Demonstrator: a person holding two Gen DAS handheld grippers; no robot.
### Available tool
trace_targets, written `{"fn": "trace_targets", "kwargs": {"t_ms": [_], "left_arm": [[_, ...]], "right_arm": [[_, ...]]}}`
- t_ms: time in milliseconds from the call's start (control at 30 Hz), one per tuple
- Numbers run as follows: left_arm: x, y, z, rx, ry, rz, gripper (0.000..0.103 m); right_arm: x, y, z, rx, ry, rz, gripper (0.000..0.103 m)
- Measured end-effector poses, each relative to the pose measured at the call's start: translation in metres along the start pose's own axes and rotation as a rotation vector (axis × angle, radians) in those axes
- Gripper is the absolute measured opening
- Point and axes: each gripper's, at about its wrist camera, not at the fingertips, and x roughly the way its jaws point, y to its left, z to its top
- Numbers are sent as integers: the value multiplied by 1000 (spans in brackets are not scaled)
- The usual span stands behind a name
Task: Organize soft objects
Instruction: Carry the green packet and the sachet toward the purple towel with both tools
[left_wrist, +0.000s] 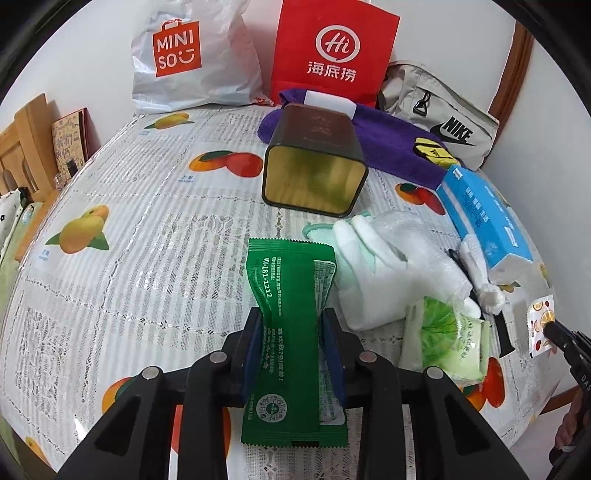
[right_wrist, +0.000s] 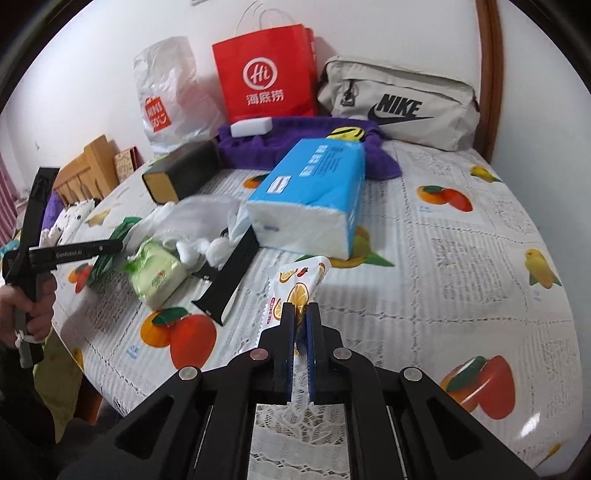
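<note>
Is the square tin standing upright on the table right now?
No, the square tin lies on its side on the table, its open gold-lined mouth facing the left wrist camera.

The purple towel (right_wrist: 258, 142) lies half hidden behind the blue tissue pack (right_wrist: 310, 195).

We count two black two-finger grippers, the left gripper (left_wrist: 293, 325) and the right gripper (right_wrist: 301, 314). Three bags line the table's far edge: one white plastic shopping bag (left_wrist: 192, 55), one red paper carrier bag (left_wrist: 332, 51) and one beige fabric pouch (right_wrist: 399, 103). We find two flat sachets, one green foil sachet (left_wrist: 291, 332) and one white fruit-printed sachet (right_wrist: 295, 284). There is one blue tissue pack (right_wrist: 314, 192), one dark square tin (left_wrist: 314, 162) and one purple towel (left_wrist: 388, 140).
</note>
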Motion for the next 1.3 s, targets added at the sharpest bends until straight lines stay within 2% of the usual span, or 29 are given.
{"fn": "trace_targets", "kwargs": {"t_ms": [400, 567, 933, 1300], "left_arm": [[-18, 1, 18, -15, -13, 7, 29], [-29, 3, 32, -31, -26, -18, 29], [-31, 0, 76, -25, -43, -7, 29], [-15, -15, 133, 19, -51, -40, 29]], "right_arm": [[1, 0, 31, 32, -35, 44, 6], [-1, 1, 52, 21, -57, 61, 6], [20, -2, 110, -9, -101, 78, 6], [45, -19, 162, 20, -101, 77, 6]]}}
